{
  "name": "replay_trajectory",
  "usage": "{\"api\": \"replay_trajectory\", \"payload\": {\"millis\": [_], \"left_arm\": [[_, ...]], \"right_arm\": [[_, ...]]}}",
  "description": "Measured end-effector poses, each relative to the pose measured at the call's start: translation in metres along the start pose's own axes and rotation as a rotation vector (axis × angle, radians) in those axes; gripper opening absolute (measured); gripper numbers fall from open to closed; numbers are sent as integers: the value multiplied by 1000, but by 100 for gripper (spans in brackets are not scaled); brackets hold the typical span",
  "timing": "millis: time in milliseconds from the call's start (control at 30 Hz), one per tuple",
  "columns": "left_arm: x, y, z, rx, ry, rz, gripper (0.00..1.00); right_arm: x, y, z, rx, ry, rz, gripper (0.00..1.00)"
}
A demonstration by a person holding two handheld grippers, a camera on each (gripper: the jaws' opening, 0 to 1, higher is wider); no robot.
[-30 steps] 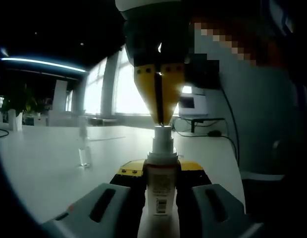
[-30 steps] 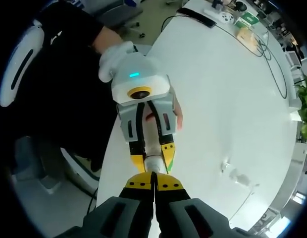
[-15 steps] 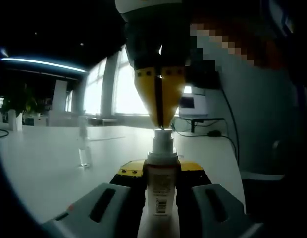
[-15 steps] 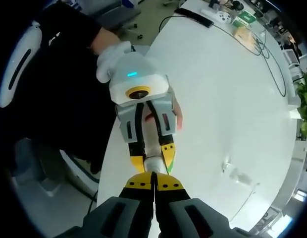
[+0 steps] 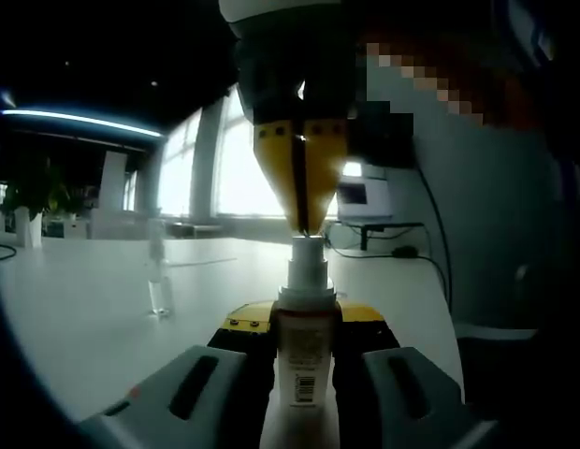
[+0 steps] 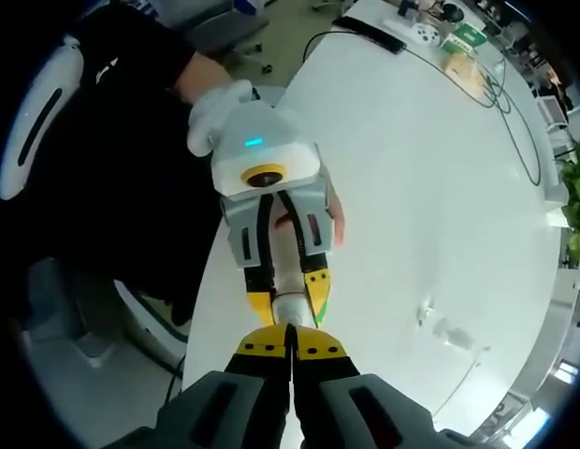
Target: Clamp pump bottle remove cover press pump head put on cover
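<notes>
A: Where is everything sitting?

B: The left gripper [image 5: 304,323] is clenching the small white pump bottle with a printed barcode label [image 5: 303,348] upright over the white table [image 5: 75,309]. The right gripper [image 5: 306,223], its yellow-tipped jaws pressed together and grasping nothing, is bearing down on the bottle's white pump head [image 5: 307,251]. The clear plastic cover [image 5: 159,281] is standing well apart on the table.

A: And from the right gripper view?

B: The right gripper [image 6: 290,329] is meeting the pump head [image 6: 290,308] from above, with the left gripper [image 6: 288,276] gripping the bottle below.

A: What might be going wrong?

B: The narrow tips are covering little of the pump head, so a slanted push is likely sliding them off. A hard press could be driving the bottle down through the left jaws or tipping it. The light cover could be getting knocked over on the way back.
</notes>
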State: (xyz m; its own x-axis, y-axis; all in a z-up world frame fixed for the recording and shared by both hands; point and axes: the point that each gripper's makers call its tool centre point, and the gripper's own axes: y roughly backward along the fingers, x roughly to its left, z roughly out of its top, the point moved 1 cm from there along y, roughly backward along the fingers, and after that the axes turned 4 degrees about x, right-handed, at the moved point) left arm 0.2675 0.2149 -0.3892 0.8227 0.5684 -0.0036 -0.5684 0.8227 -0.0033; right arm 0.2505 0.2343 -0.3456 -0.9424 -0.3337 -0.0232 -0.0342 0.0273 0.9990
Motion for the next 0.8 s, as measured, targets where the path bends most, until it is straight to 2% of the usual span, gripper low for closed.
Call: {"api": "replay_trajectory", "payload": {"millis": [800], "left_arm": [[1,0,0,0,-1,0,14]], "right_arm": [[1,0,0,-3,-8,-1,0]]}}
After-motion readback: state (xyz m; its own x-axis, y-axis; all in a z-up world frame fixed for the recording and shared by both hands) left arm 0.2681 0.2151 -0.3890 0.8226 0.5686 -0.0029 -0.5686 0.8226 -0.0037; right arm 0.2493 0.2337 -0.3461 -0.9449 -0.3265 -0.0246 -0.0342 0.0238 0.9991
